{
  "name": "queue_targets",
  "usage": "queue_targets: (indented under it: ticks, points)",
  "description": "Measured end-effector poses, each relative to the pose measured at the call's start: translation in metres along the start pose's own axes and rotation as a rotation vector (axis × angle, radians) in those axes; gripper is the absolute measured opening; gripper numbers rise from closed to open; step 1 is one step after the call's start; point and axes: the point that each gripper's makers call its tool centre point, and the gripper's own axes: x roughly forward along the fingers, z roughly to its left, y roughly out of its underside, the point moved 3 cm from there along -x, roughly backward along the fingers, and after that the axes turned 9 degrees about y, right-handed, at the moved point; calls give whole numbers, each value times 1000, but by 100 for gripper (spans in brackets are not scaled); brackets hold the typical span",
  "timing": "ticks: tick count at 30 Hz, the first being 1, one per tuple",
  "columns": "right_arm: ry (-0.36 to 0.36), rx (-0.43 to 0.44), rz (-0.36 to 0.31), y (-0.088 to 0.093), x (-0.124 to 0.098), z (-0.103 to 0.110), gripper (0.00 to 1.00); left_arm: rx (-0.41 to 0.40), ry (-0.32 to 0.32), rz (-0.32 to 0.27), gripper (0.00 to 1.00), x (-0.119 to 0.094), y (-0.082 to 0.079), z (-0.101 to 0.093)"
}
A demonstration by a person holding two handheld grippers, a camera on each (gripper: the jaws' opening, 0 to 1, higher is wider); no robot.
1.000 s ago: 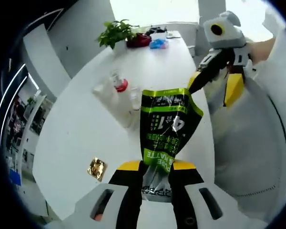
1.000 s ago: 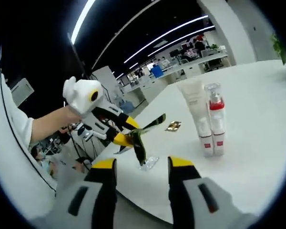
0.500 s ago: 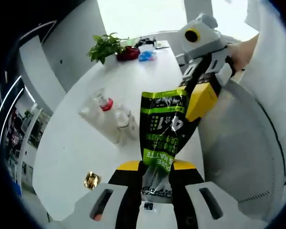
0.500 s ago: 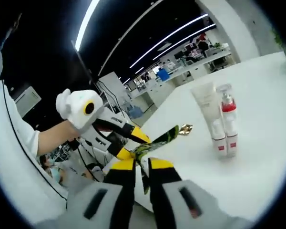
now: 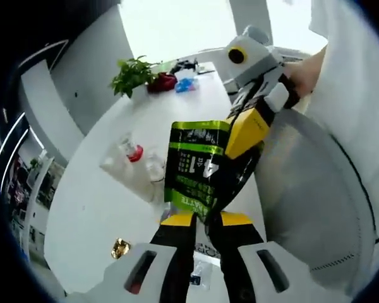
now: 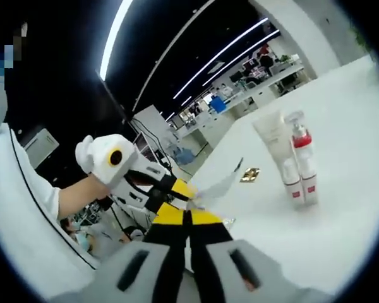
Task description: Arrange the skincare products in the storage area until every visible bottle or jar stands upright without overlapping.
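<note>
A: Main risk as noted? The green sachet (image 5: 199, 173) was pinched from both ends, held in the air above the near edge of the white surface (image 5: 95, 189). If the two pulled apart unevenly, I judged the pouch could tear wide and spill, or slip free and drop off that edge.

B: And the claws?

A: Left claw (image 5: 202, 221) was closed on the sachet's lower end, jaws nearly together. Right claw (image 6: 188, 216) was also closed tight, a thin pale edge of the sachet (image 6: 218, 187) running out from its tips. In the left gripper view it bit the pouch's upper right corner.

B: Hand poses?

A: A hand (image 5: 306, 69) held the right claw from the far right, angled down toward the pouch. The left one pointed up and forward along the pouch.

B: Bottles?

A: A white tube (image 6: 273, 148) and red-collared pump bottle (image 6: 303, 158) stood upright, touching, mid-surface, well apart from the claws. A swing of the pouch could topple them. A small gold wrapper (image 6: 249, 175) lay nearer the edge.
</note>
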Motion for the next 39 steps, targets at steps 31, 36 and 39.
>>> queue_targets:
  ticks: [31, 36, 39]
  points:
    - [43, 150, -133, -15, -19, -6, 1, -942, 49, -825, 33, -18, -33, -56]
    - [34, 148, -158, -20, -20, 4, 1, -1060, 118, -936, 46, -17, -43, -60]
    - [28, 130, -179, -23, -21, 9, 1, -1112, 143, -1003, 63, -18, -48, -63]
